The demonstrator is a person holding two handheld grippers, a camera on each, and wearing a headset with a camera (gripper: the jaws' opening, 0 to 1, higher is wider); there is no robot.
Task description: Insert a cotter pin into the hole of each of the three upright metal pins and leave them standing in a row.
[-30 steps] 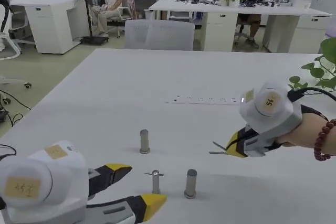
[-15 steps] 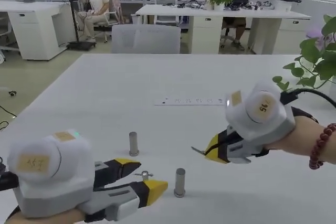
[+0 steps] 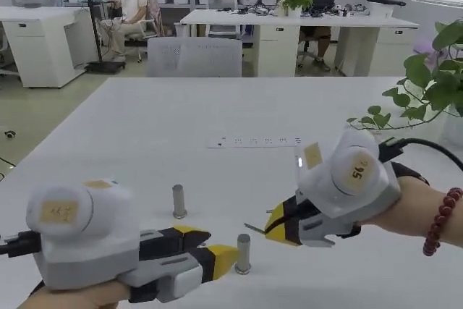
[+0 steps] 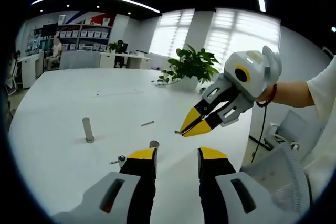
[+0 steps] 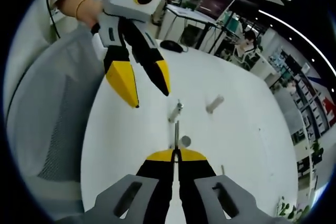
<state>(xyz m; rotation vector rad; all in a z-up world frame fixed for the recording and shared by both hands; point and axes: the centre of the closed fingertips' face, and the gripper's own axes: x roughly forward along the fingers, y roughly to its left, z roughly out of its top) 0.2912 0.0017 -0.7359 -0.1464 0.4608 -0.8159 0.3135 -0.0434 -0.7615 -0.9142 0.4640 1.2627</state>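
The left gripper (image 3: 223, 244), jaws partly open and empty, has advanced near the worktop's (image 3: 217, 113) near edge. Its tips now sit just beside the bare metal pin (image 3: 243, 253), apparently to steady it. The right gripper (image 3: 266, 227), clamped on a cotter pin (image 3: 253, 227), has closed in to that pin's top, so insertion looks imminent; the fitted pin (image 4: 122, 159) is done and the far pin (image 3: 178, 202) remains bare.

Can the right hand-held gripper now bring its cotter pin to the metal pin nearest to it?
Probably yes. The right hand-held gripper, shut on the cotter pin, hovers close beside the upright metal pin with nothing between them. The open left hand-held gripper is near the pin's other side.
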